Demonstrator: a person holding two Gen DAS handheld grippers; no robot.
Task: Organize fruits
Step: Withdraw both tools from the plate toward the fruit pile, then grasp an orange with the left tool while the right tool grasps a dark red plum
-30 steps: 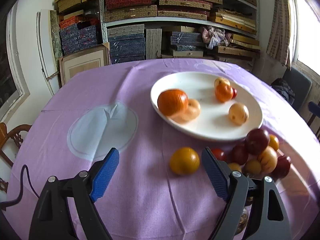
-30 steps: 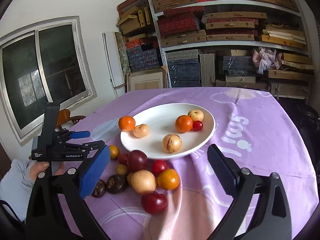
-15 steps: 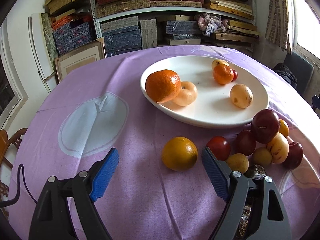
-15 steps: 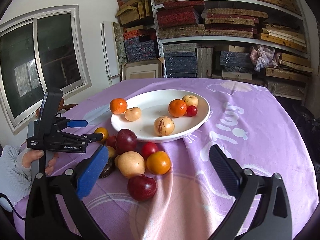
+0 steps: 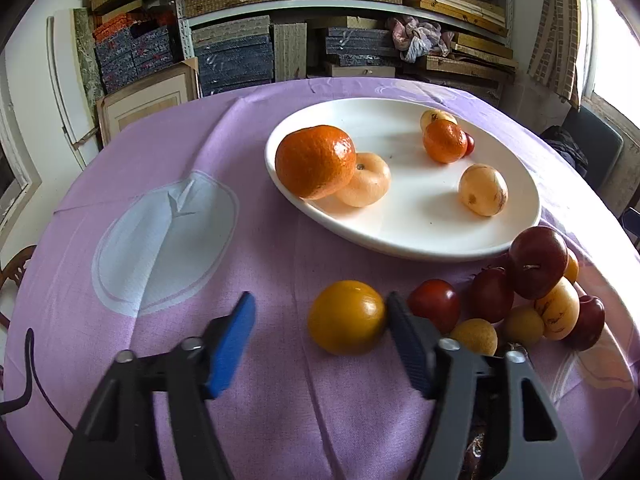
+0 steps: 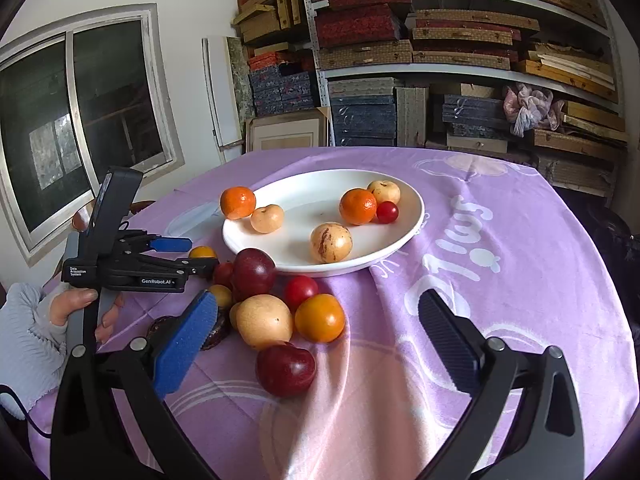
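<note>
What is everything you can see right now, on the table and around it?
white oval ceramic plate: one, white, mid-table.
round fruits on the plate: six; two orange, one peach, two tan-yellow, one small red.
yellow-orange round fruit: one, on the cloth between the left gripper's fingers.
loose fruit pile: about ten; red, dark red, yellow, orange, brown; on the cloth by the plate's near rim.
purple tablecloth: one, covering the table.
shelves of stacked boxes: several tiers, behind the table.
window: one, left wall.
left gripper: jaws just been closing, blue pad not yet on the fruit.
right gripper: open, empty.
person's hand: one, grey sleeve, holding the left gripper.
</note>
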